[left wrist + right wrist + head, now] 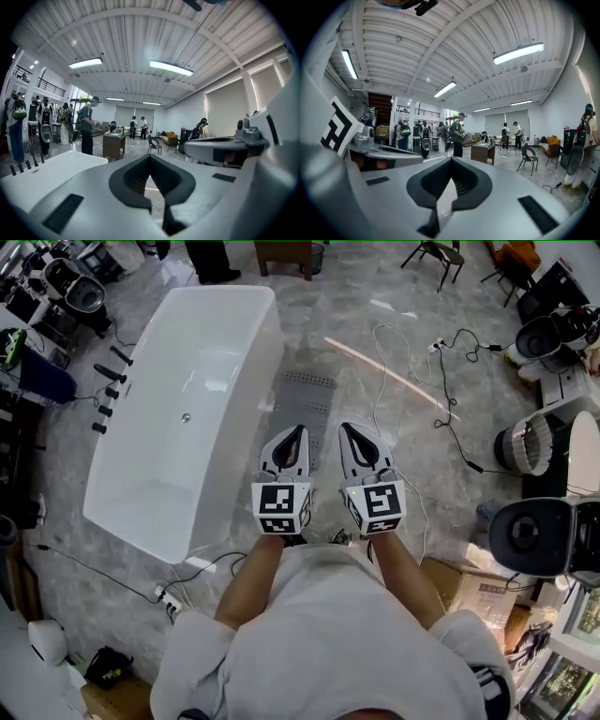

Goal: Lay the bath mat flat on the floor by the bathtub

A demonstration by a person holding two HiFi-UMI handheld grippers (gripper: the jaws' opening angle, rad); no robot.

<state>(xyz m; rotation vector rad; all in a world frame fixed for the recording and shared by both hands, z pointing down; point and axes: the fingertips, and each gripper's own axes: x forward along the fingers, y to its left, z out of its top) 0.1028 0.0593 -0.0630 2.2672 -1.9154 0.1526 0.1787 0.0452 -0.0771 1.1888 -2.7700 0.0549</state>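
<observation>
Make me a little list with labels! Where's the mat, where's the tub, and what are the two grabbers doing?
bath mat: grey, on the floor right beside the bathtub, looks flat
bathtub: white, nothing in it
left gripper: jaws together, holding nothing, above the mat's near end
right gripper: jaws together, holding nothing, next to the left one
cables: loose on the floor to the right of the mat
</observation>
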